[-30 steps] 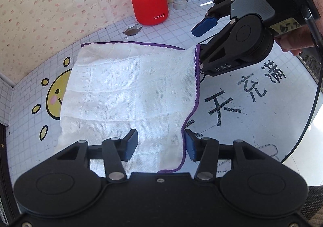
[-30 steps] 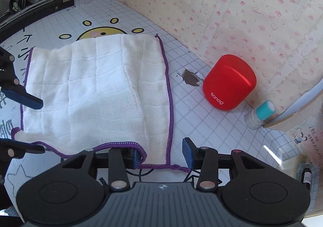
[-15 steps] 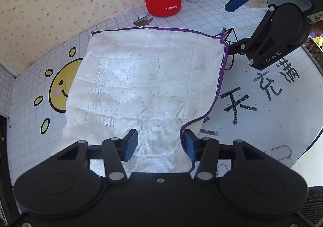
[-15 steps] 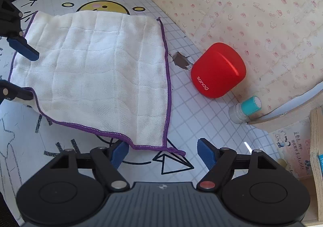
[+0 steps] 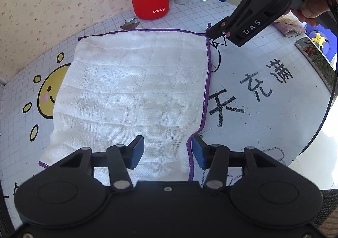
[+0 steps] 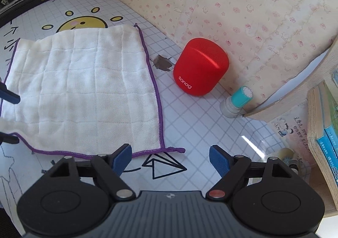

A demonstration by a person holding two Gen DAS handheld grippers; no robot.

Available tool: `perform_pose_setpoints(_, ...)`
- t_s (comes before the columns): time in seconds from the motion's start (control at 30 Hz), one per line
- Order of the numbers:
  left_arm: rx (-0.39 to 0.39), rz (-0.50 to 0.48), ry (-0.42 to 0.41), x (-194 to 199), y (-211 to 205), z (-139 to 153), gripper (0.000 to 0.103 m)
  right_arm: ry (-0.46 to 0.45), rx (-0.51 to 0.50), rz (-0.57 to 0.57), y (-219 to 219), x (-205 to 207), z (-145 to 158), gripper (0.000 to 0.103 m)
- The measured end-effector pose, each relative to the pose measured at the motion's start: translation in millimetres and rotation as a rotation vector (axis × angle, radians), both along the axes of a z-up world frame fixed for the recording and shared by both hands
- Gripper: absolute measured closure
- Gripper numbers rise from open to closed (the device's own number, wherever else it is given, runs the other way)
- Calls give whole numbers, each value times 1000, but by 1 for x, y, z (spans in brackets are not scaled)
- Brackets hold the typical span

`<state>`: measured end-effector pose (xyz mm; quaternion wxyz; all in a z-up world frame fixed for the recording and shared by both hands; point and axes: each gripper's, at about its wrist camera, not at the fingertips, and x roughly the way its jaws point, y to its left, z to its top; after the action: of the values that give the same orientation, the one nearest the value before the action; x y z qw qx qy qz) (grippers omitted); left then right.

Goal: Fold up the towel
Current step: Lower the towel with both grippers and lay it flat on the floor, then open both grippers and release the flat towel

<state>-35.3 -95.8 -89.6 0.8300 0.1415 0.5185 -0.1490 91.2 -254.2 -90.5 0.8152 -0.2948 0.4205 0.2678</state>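
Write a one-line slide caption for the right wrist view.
Open right gripper hovers by the corner of a white purple-edged towel lying flat near a red cylindrical speaker.

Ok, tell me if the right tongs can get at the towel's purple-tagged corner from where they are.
Probably yes. The right tongs stand open just short of the towel, whose corner tag lies flat on the table, and nothing sits between them.

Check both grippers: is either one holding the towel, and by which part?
Nothing is held. The right gripper is open, off the towel corner. The left gripper is open too, its jaws straddling the towel's purple edge without closing.
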Motion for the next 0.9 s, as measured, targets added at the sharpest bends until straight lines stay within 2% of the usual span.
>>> perform_pose_setpoints(0.1,10,19,3,1,6,-2,51,54,108,10,12,0,3,23)
perform_pose_setpoints(0.2,25,42,4,2,15,-4,51,88,153,30,32,-2,-2,23)
perform_pose_setpoints(0.37,17,56,1,0,22,-2,49,114,166,86,66,-8,-11,23)
perform_pose_setpoints(0.4,16,52,-4,-1,21,0,43,119,164,93,70,-10,-13,23)
perform_pose_setpoints(0.43,15,48,-8,-3,21,1,31,128,163,101,73,-11,-15,23)
perform_pose_setpoints(0.47,14,44,-13,-5,20,2,29,140,161,112,76,-12,-18,23)
perform_pose_setpoints(0.67,9,25,-31,-13,19,8,29,179,80,122,75,-17,-42,23)
perform_pose_setpoints(0.9,27,48,-15,-13,32,-1,28,217,120,89,55,-10,-50,14)
